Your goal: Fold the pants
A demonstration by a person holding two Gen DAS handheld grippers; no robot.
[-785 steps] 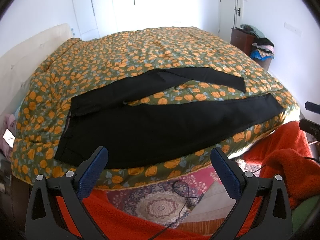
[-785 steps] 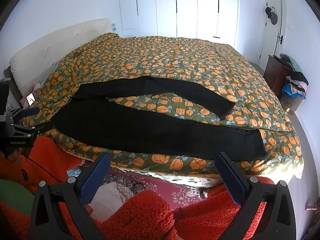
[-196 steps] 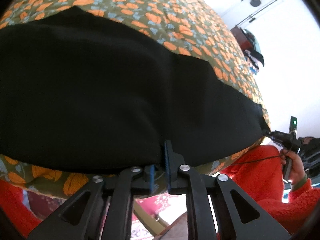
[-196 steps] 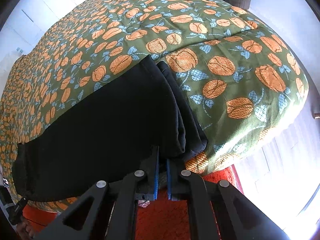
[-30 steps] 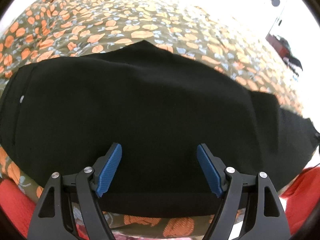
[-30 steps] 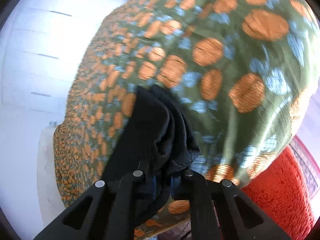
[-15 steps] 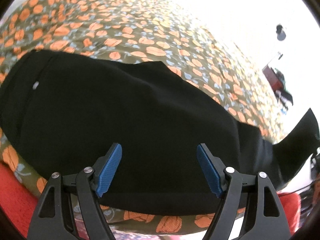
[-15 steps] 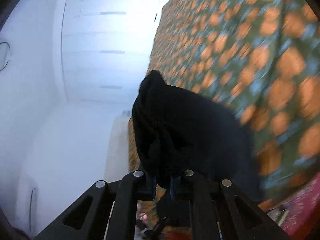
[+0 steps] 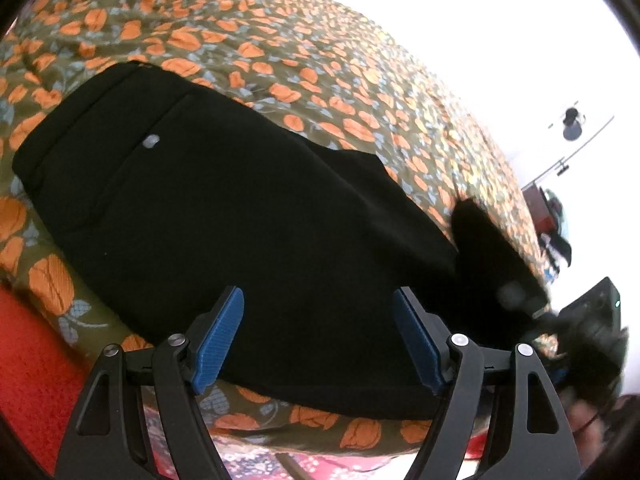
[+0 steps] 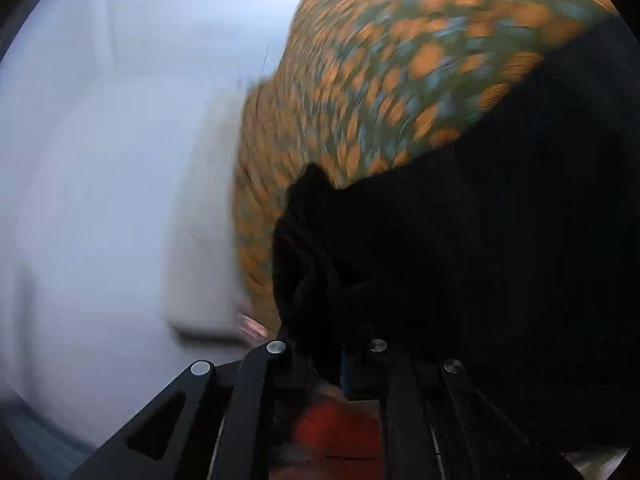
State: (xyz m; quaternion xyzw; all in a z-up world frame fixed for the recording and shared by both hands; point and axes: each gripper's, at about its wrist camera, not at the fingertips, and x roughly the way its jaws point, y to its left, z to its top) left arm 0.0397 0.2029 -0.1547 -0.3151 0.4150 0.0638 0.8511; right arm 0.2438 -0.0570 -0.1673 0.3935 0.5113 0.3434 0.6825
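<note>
Mostly the right wrist view is motion blur: the orange-flowered quilt (image 10: 400, 60) smears into streaks. Black pants (image 9: 240, 208) lie flat on the quilt near its front edge, their far end lifted and bunched at right. Over them the left gripper (image 9: 320, 336) hangs spread wide, pinching nothing. Pressed together, the right gripper (image 10: 324, 360) clamps that bunched cloth, pads hidden

Black fabric pants (image 9: 248, 216): leg ends, clamped in right gripper (image 10: 334, 364), now carried over toward waistband, formerly lying flat.
</note>
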